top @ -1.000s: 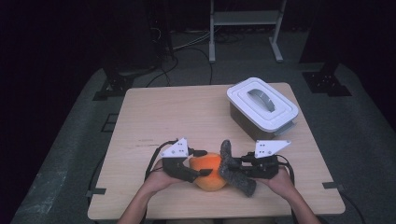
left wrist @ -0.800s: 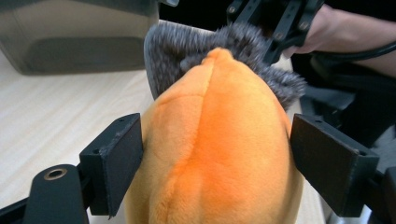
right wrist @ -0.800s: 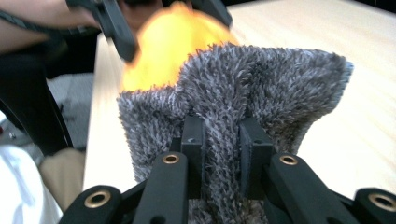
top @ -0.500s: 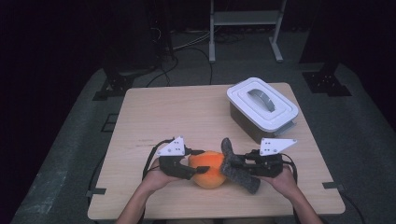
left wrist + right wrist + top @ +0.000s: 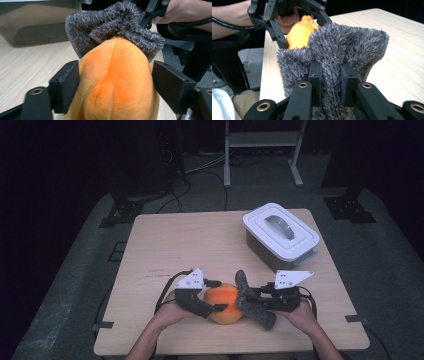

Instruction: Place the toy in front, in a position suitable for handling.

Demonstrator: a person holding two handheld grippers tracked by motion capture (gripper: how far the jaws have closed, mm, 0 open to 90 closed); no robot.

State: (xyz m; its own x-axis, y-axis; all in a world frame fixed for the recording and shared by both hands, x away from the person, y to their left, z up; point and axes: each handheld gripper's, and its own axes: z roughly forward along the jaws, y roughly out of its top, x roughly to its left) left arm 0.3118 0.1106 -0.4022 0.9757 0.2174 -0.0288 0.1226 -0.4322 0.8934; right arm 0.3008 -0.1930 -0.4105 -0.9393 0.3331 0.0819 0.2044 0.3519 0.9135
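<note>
Btwn left gripper [image 5: 116,82] jaws: orange plush [image 5: 115,82], grey cloth [image 5: 110,27] touching.

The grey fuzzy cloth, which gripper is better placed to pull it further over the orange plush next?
Probably the right gripper: its jaws already pinch the grey fuzzy cloth, whose edge laps over the orange plush. The left gripper is busy, clamped around the plush, steadying it.

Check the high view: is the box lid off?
No, the white lid sits closed on the box, handle up, at the table's far right.
</note>
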